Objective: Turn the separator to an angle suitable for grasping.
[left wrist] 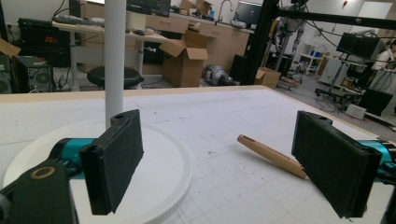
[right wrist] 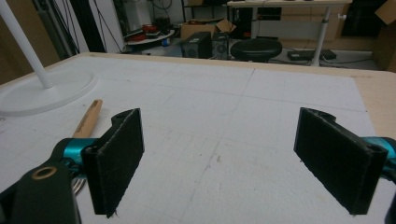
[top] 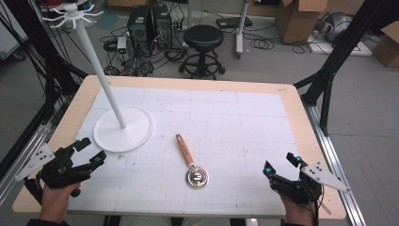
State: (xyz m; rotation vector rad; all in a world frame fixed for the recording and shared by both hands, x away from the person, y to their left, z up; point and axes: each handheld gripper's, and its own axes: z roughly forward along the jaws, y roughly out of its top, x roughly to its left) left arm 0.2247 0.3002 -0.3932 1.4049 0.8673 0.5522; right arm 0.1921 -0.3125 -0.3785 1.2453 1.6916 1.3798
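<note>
Left hand-held gripper at the near left corner of the desk, held in a hand, jaws spread wide and empty, pads aimed toward the desk's middle, just beside the near rim of the white round stand base. Right hand-held gripper at the near right corner of the desk, jaws likewise spread wide and empty, resting over the white grid mat. White pole rising from the stand base, tilted in the high view toward the far left corner, topped by a ring of white hooks. Utensil with wooden handle and round metal head lying flat on the mat near the middle of the near edge, handle pointing toward the far edge, head nearest the person, well apart from both grippers. Wooden handle seen in the left gripper view between the jaws, farther off. Black stool on the floor beyond the far edge.
</note>
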